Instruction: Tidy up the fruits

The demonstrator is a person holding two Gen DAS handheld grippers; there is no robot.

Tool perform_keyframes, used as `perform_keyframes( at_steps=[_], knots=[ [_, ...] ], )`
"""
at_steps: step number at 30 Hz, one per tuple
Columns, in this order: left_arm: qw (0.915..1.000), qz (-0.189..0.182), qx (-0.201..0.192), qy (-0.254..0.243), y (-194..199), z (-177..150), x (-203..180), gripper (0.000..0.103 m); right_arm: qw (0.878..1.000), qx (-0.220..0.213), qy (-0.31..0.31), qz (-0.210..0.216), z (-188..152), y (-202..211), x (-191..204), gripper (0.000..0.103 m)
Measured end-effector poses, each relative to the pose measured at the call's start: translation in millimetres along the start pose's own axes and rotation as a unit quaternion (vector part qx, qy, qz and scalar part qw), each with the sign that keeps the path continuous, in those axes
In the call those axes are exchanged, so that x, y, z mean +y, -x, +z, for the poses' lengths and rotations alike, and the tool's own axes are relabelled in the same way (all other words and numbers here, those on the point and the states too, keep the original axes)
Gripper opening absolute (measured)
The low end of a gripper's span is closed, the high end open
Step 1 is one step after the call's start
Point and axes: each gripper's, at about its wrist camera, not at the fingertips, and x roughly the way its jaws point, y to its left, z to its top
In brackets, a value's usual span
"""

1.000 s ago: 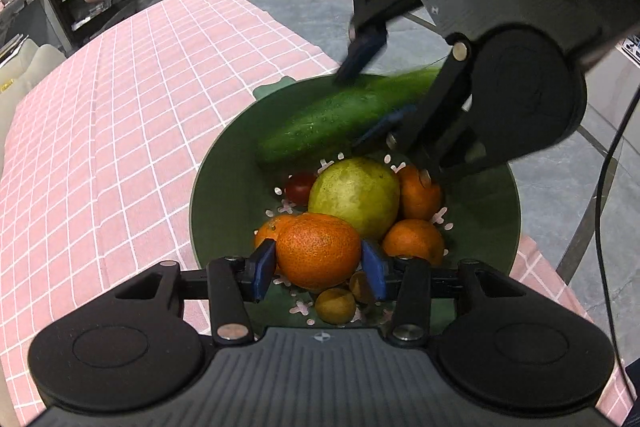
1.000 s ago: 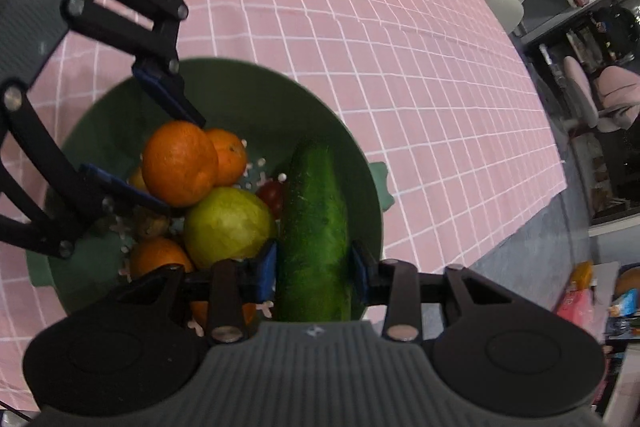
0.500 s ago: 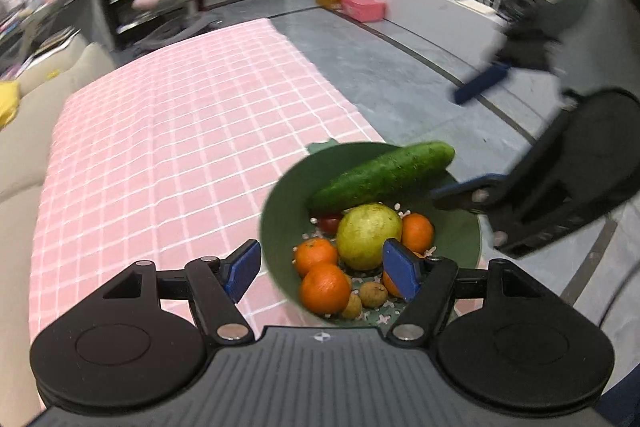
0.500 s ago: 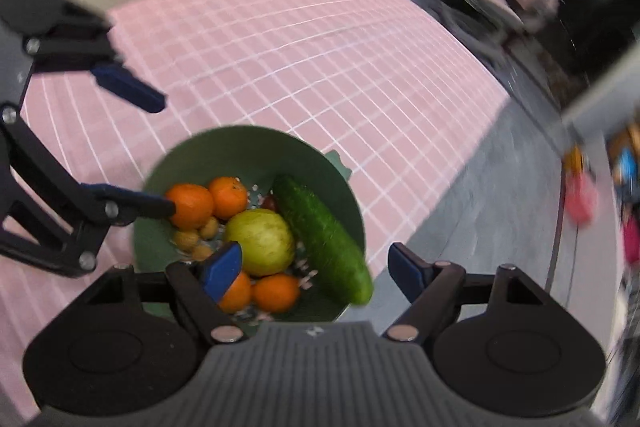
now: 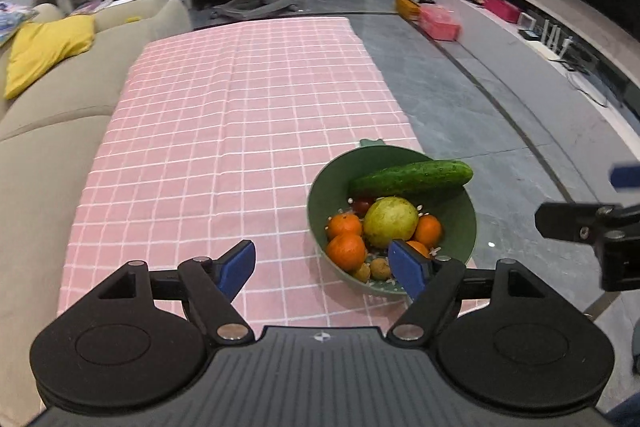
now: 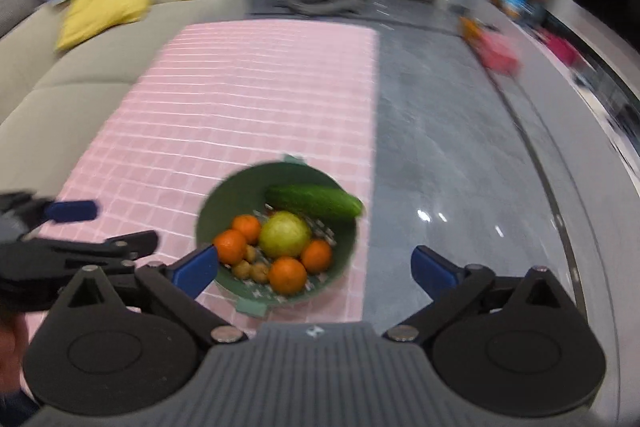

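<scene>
— So, where does your fruit sit now?

— Your pink checked tablecloth point(image 5: 240, 115) carries one green bowl point(image 5: 464, 223) near its corner by the floor, likely so you can reach it with either hand. All the fruit is gathered in it.

— And inside?

— The cucumber point(image 5: 412, 177) lies across the far rim, too long to sink in. The big yellow-green fruit point(image 5: 390, 221) sits in the middle, oranges point(image 5: 346, 251) packed around it.

— My tools?

— Your left gripper point(image 5: 322, 265) and right gripper point(image 6: 316, 267) are both spreading wider, nothing between the jaws, above the bowl. I judge the sorting done.
</scene>
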Motion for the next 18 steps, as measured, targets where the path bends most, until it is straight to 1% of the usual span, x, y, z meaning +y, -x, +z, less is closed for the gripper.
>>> perform_keyframes(
  at_steps=[3,7,9,12,18],
  knots=[
    [0.9999,0.015,-0.005,0.003,7.7,-5.6,-4.1,0.090,0.999,0.005,-0.038,-0.015,-14.7,-6.8,-0.3,0.099],
    [0.9998,0.016,-0.005,-0.002,11.9,-9.3,-10.1,0.091,0.998,-0.009,-0.064,-0.005,-33.5,-18.0,-4.5,0.099],
    [0.9997,0.021,-0.005,-0.007,11.7,-9.7,-14.1,0.091,0.998,-0.005,-0.065,-0.002,-37.7,-22.5,-5.2,0.099],
    [0.9997,0.024,-0.007,-0.004,11.9,-11.3,-17.8,0.091,0.998,-0.010,-0.055,-0.009,-37.6,-21.8,-5.3,0.098],
    [0.9995,0.029,-0.007,-0.008,12.4,-12.7,-21.4,0.091,0.998,-0.013,-0.067,-0.003,-41.8,-18.0,-12.2,0.098]
  ],
)
